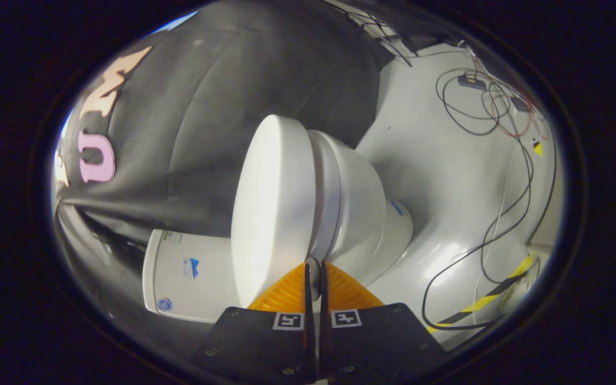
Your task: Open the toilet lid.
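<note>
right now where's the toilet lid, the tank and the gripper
toilet lid (pixel 273 208): gripper view, middle of its broad flat top face.
tank (pixel 190 275): gripper view, its flat white side beside the lid.
gripper (pixel 313 275): gripper view, midway between the fingertips, which stand nearly together at the lid's edge.

A pale, glossy floor (pixel 447 176) carries loose black cables (pixel 506 224) that loop across it, with thinner red wires (pixel 506 115) tangled near a small dark box (pixel 471 81) at its far edge. Yellow-and-black striped tape (pixel 487 299) runs along the floor's near edge.
</note>
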